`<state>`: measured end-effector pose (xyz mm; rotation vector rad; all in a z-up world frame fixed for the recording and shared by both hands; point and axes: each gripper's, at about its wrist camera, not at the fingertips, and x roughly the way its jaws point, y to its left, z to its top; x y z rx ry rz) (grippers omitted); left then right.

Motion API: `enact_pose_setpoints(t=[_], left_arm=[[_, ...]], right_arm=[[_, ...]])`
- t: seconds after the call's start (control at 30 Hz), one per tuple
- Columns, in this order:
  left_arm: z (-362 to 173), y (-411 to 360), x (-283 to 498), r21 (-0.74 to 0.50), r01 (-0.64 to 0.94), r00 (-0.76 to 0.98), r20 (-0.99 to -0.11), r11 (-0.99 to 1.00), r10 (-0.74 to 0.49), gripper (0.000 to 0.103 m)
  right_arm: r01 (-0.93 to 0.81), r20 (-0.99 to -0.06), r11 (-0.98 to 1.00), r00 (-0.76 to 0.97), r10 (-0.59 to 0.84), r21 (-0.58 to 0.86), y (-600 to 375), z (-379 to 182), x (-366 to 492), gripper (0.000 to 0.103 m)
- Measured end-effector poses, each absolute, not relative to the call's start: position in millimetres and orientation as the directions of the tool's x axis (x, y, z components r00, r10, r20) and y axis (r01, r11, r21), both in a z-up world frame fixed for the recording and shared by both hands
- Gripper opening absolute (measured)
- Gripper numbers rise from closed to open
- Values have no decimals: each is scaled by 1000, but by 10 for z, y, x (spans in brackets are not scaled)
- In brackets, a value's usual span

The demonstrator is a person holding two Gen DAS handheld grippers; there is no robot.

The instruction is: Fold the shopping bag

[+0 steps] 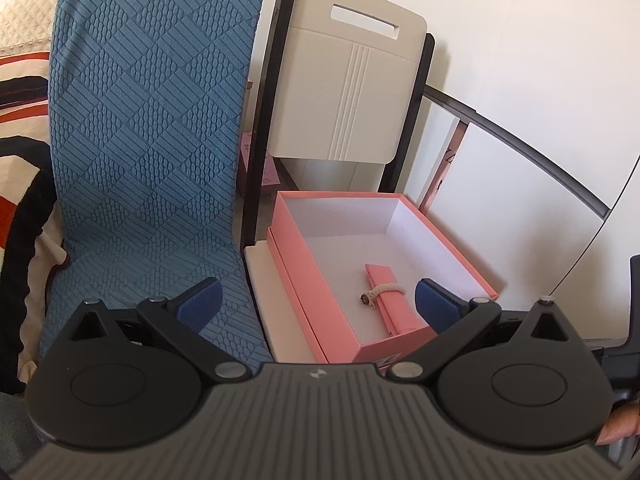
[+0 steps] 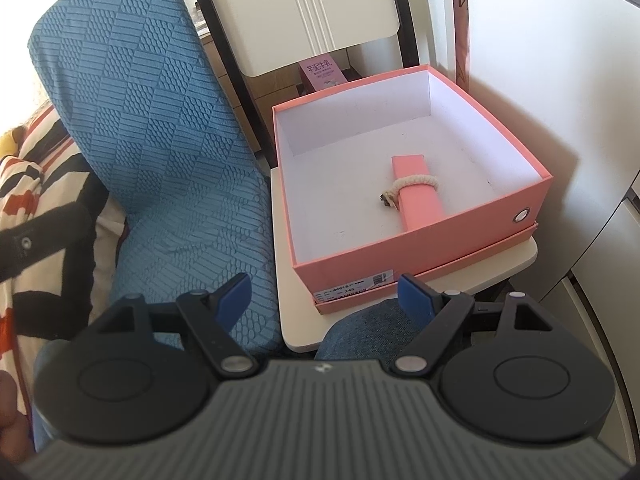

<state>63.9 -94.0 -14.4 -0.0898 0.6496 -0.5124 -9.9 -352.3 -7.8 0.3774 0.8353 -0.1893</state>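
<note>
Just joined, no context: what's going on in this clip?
A person holds two claws, both open and empty. The left claw and right claw hover near an open pink box on a white chair seat. Inside lies a folded pink bag, bound with a cord. Neither claw touches it.

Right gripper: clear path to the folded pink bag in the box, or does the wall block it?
Probably yes. The right gripper is open and empty, and the pink box has no lid. The folded bag lies alone on the box floor. The near wall means coming in from above, not straight ahead.
</note>
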Motion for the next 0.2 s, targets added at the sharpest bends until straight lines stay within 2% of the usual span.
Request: enact_pose_setpoints(t=[0.2], left_arm=[[-133, -942, 639, -232, 431, 678, -554, 872, -483, 103]], right_arm=[[318, -757, 915, 653, -23, 247, -3522, -92, -106, 82]])
